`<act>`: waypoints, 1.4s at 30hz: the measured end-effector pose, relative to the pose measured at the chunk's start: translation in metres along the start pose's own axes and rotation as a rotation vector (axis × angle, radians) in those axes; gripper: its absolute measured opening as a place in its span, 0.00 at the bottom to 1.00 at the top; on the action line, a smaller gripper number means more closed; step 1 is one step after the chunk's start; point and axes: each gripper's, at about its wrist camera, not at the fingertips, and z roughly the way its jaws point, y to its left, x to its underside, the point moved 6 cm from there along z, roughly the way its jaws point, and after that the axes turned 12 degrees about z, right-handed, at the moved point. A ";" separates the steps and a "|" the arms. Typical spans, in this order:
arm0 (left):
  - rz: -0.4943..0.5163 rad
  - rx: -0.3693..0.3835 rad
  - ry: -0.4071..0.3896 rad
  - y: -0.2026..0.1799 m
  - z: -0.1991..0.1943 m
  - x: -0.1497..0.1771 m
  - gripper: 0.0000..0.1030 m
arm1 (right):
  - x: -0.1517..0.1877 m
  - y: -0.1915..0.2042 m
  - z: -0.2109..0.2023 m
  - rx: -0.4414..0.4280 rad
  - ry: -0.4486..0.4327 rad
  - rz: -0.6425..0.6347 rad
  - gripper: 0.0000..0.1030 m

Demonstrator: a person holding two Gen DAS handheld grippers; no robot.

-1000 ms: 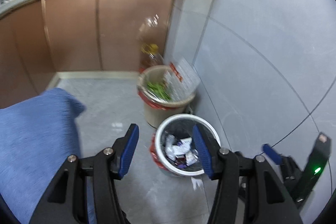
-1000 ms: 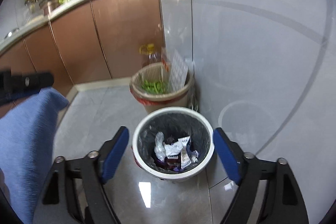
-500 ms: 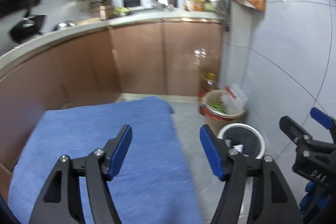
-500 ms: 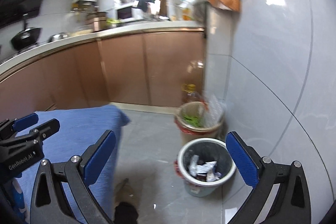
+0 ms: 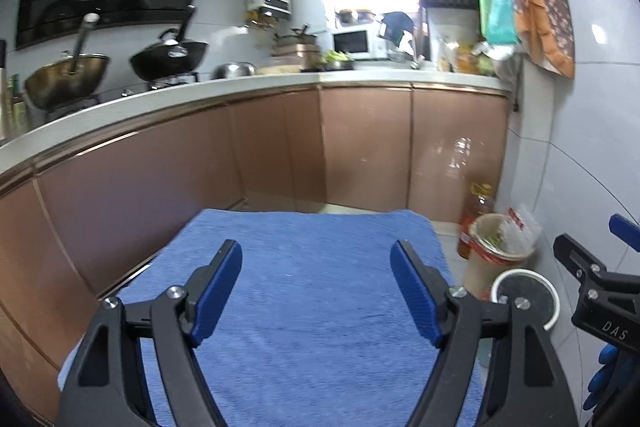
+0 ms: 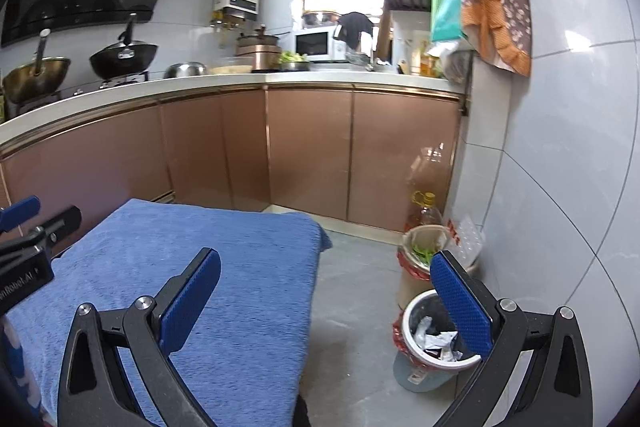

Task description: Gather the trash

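Your left tongs are opening, your right tongs gape wide, both empty; scan the blue-covered worktop for trash before lowering.

Small kitchen with glossy copper-brown cabinet doors under a white countertop. Pale grey wall tiles to the cabinets' right, grey floor below, bright window above.

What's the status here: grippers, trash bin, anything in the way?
Left gripper empty, jaws opening; right gripper wide open, empty. White trash bin holds crumpled wrappers, beside the tan bin. Blue cloth bare, nothing blocking.
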 end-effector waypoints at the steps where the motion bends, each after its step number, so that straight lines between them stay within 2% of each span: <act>1: -0.004 -0.007 -0.004 0.005 -0.003 0.000 0.74 | 0.000 0.001 0.000 -0.003 -0.001 -0.004 1.00; 13: -0.044 -0.055 -0.067 0.029 -0.025 0.001 0.75 | -0.002 0.020 -0.015 -0.015 -0.037 -0.047 1.00; 24: -0.059 -0.080 -0.063 0.043 -0.024 0.005 0.75 | -0.015 0.027 -0.032 -0.021 -0.098 -0.057 1.00; 42: -0.084 -0.097 -0.083 0.052 -0.028 0.004 0.75 | -0.017 0.027 -0.034 -0.040 -0.100 -0.050 1.00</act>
